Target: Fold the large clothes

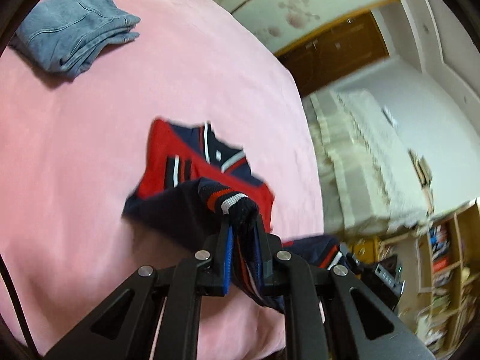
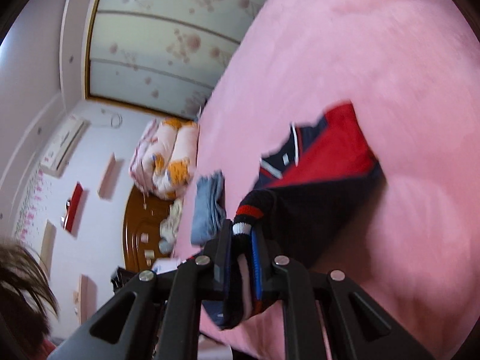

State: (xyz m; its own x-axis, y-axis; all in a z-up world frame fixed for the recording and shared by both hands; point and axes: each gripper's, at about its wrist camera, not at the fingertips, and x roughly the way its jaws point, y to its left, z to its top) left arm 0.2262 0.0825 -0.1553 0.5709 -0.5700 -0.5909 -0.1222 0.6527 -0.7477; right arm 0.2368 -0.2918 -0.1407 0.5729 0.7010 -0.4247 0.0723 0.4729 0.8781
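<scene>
on the pink bed (image 1: 90, 150), left hand-held gripper (image 1: 241, 225) and right hand-held gripper (image 2: 241, 234) each clamp a jacket (image 1: 186, 162) hem corner; carry both level toward the collar, edges aligned.

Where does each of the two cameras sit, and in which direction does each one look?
Left wrist: sits on the left gripper, facing along its fingers over the pink bed toward the jacket and folded jeans; the gripper's black arms show.
Right wrist: sits on the right gripper, facing along the bed toward the wardrobe; the gripper's arms and the person's hair show.
Shared: bed, jacket, jeans; each gripper clamps a striped jacket cuff.
</scene>
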